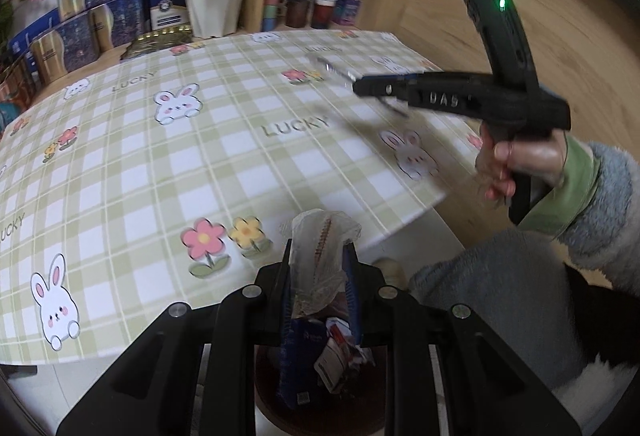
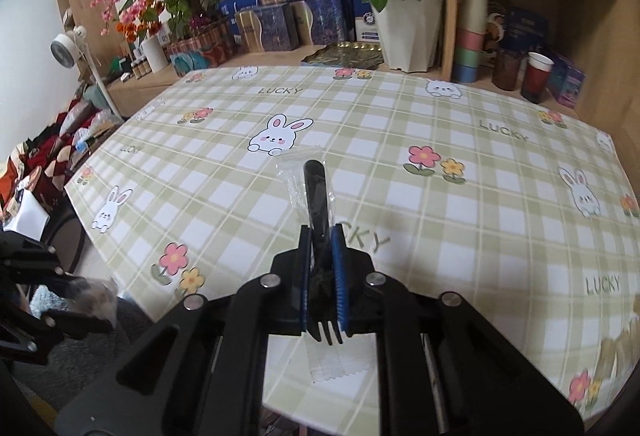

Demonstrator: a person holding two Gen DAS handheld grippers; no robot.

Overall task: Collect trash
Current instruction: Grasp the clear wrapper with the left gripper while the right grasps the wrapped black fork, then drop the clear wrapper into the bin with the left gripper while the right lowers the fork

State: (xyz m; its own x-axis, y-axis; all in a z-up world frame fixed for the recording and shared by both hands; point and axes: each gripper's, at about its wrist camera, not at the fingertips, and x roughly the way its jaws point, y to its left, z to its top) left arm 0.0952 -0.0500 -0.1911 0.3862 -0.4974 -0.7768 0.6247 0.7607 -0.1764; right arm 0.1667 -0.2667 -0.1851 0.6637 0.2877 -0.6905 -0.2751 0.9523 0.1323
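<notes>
My left gripper (image 1: 320, 252) is shut on a crumpled clear plastic wrapper (image 1: 320, 236), held just past the table's near edge. Right below it stands a dark round trash bin (image 1: 270, 392) with boxes and wrappers inside. My right gripper (image 2: 322, 268) is shut on a black plastic fork in a clear sleeve (image 2: 316, 192), lifted over the checked tablecloth (image 2: 440, 216). In the left wrist view, a hand holds the right gripper (image 1: 360, 88) over the table's far right, with the clear sleeve (image 1: 336, 70) sticking out, blurred. The left gripper (image 2: 76, 288) shows at the left edge of the right wrist view.
A white pot of red roses (image 2: 406, 32), blue gift boxes (image 2: 276, 24) and a gold tray (image 2: 344, 56) stand behind the table. Shelves on the right hold cups (image 2: 536, 76). A person's grey fleece sleeve (image 1: 600, 204) is at the right.
</notes>
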